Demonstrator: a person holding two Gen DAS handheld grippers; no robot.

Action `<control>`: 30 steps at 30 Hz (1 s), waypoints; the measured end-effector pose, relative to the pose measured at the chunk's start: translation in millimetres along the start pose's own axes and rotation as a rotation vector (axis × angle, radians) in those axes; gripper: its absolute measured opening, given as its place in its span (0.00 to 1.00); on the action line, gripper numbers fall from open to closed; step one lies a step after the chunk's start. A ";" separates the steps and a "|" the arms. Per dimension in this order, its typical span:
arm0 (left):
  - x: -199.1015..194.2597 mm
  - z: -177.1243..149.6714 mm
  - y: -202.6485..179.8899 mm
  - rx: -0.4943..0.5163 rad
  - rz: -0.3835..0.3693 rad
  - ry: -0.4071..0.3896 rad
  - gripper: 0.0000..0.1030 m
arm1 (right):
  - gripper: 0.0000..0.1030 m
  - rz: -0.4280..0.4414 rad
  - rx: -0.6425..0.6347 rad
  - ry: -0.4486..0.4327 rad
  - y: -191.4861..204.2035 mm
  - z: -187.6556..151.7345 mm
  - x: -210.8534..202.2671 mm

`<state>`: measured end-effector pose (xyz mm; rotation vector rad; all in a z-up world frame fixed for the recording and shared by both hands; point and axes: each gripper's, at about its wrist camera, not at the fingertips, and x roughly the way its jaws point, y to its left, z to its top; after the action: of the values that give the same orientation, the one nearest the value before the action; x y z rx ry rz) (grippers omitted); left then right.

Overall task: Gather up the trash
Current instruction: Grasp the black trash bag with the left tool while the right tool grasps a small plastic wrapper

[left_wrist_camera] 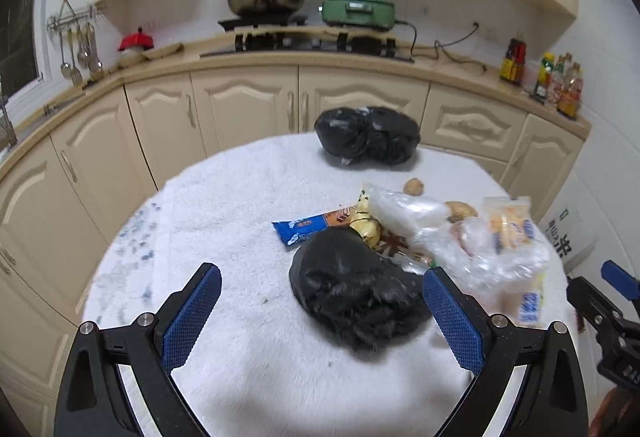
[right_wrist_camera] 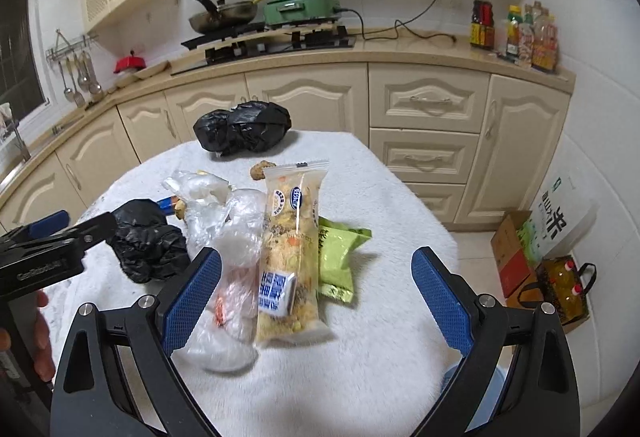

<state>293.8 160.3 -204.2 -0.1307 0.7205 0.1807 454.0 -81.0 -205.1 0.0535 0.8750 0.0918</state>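
Note:
On the white-clothed round table lies a crumpled black bag. My left gripper is open just in front of it, and the bag is between the wide jaws, close to the right finger, with no pad pressing on it. Beyond it lie a blue wrapper, clear plastic bags and a snack packet. My right gripper is open too, with the snack packet and a clear bag between its fingers, ungripped. A green packet lies beside them. A full black bag sits at the far edge.
Cream kitchen cabinets curve behind the table, with a stove, wok and green cooker on the counter. Bottles stand at the counter's right end. A cardboard box and bags sit on the floor at right.

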 end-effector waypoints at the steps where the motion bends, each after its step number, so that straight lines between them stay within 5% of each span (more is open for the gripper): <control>1: 11.2 11.6 -2.2 -0.001 0.001 0.016 0.96 | 0.95 0.001 0.001 0.003 -0.7 1.3 5.1; 4: 54.4 39.5 -20.6 -0.004 0.005 0.074 0.93 | 0.95 -0.002 0.002 0.009 1.7 5.3 13.3; 7: 96.5 75.1 -29.2 -0.011 -0.039 0.101 0.74 | 0.95 0.022 -0.012 0.005 10.1 7.3 18.0; 11: 99.1 83.6 -27.2 -0.008 -0.081 0.071 0.52 | 0.95 0.053 -0.055 0.005 31.7 9.6 24.4; 16: 72.5 70.4 -6.9 -0.014 -0.078 0.037 0.51 | 0.89 0.079 -0.097 0.009 53.2 11.7 35.0; 18: 54.7 62.0 0.4 -0.019 -0.087 0.025 0.50 | 0.60 0.091 -0.095 0.027 57.0 12.4 40.2; 24: -1.9 40.2 6.0 -0.007 -0.103 -0.024 0.48 | 0.08 0.180 -0.081 0.081 59.7 8.2 43.6; 30: -41.7 31.6 1.8 -0.007 -0.111 -0.068 0.48 | 0.05 0.237 -0.066 0.010 54.3 9.5 5.1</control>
<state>283.0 162.8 -153.0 -0.1704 0.6429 0.0812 461.4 -26.5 -198.3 0.0946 0.8725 0.3423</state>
